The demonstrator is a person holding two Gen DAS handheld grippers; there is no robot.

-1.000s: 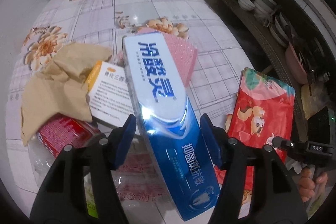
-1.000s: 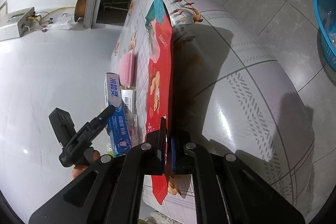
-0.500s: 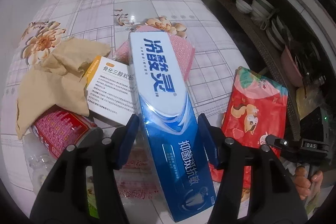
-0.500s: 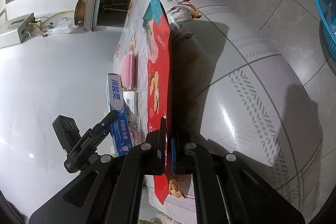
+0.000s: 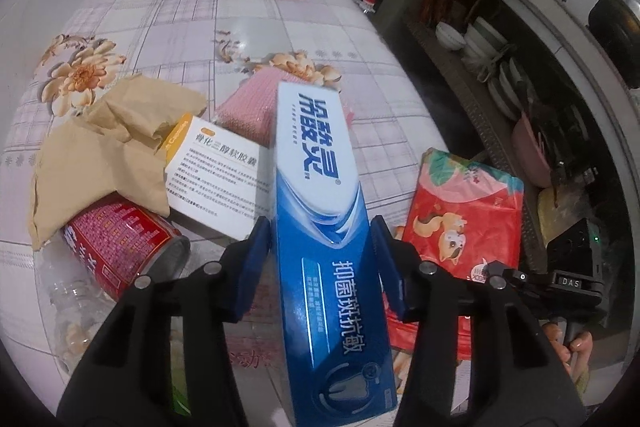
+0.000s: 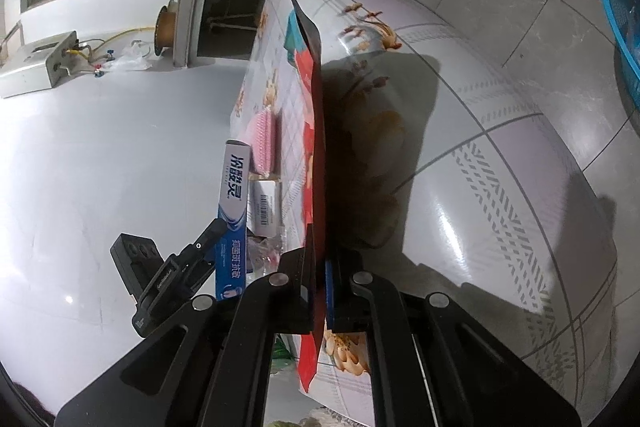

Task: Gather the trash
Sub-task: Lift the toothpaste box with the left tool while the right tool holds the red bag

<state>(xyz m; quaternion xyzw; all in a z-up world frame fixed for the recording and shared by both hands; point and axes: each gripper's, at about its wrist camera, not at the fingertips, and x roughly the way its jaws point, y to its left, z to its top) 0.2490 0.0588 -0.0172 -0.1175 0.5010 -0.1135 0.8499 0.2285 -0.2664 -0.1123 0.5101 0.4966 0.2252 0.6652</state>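
The left gripper is closing around the toothpaste box, which lies between its pads over the table; it should squeeze squarely across the box's long sides. The right gripper, fully closed, pinches the red snack bag by its edge.

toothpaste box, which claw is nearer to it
Left. The left claw straddles the toothpaste box, jaws closing on it; the right claw is off beside it, shut on the red bag.
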